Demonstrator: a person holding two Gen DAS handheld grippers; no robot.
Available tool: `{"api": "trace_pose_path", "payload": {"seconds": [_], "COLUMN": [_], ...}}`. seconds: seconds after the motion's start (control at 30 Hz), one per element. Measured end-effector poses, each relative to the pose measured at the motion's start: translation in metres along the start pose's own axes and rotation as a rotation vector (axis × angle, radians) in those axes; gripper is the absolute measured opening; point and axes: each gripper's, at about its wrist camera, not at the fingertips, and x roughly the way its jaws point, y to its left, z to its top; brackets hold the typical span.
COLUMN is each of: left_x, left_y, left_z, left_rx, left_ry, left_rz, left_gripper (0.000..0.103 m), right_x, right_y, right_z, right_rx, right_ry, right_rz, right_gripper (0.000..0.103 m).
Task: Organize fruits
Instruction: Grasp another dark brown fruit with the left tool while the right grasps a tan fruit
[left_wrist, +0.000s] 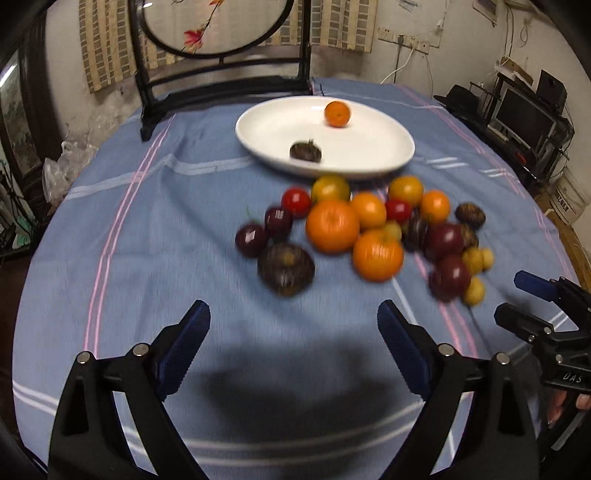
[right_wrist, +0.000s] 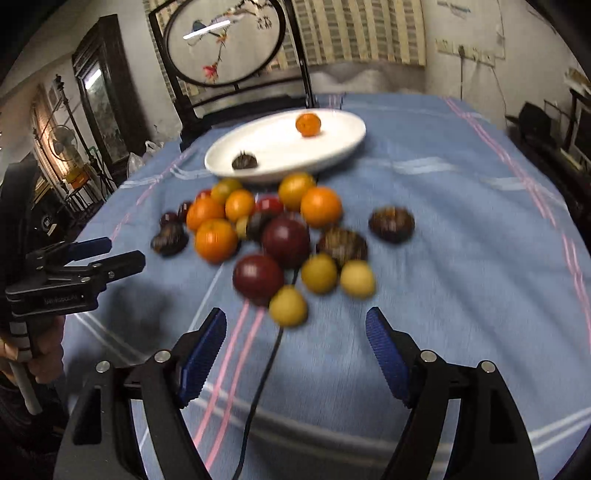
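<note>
Blue striped tablecloth, white plate, cluttered room

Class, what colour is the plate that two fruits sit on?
White; the plate shows best in the left wrist view.

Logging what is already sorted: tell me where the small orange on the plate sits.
The small orange sits alone near the far rim of the white plate, behind the dark fruit at the near rim; in the right wrist view, it lies toward the plate's right end.
</note>
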Motion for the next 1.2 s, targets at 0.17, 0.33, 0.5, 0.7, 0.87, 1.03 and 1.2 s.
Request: {"api": "trace_pose_path", "payload": {"seconds": [0.17, 0.33, 0.5, 0.7, 0.87, 1.03, 1.2], "left_x": [0.000, -0.001, 0.006, 0.015, 0.019, 0.027, 0.043], "left_y": [0.003, 0.007, 0.011, 0.012, 0.013, 0.009, -0.001], "left_z": [-0.017, -0.021, -0.021, -0.018, -0.014, -0.006, 0.006], "left_rx": [-0.026, -0.033, -0.041, -0.046, -0.049, -0.035, -0.008], "left_ry": [0.011, 0.006, 0.023, 0.042, 0.049, 0.060, 0.076], "left_rz": [0.000, 0.012, 0.015, 0.023, 0.033, 0.035, 0.055], "left_gripper": [0.089, 0.089, 0.089, 0.089, 0.089, 0.089, 0.080], "right_x": [0.003, 0.008, 0.026, 0.039, 0.027, 0.013, 0.006], "right_y": [0.011, 0.020, 0.023, 0.023, 0.017, 0.016, 0.019], "right_z": [-0.014, -0.008, 0.002, 0.011, 0.007, -0.001, -0.009], "right_rx": [-0.027, -0.052, -0.062, -0.074, -0.043, -0.038, -0.052], "right_ry": [0.028, 0.033, 0.067, 0.080, 0.042, 0.023, 0.017], "right_rz": [-0.042, -0.068, -0.076, -0.077, -0.028, 0.035, 0.071], "right_gripper": [0.079, 0.079, 0.048, 0.027, 0.026, 0.026, 0.026]}}
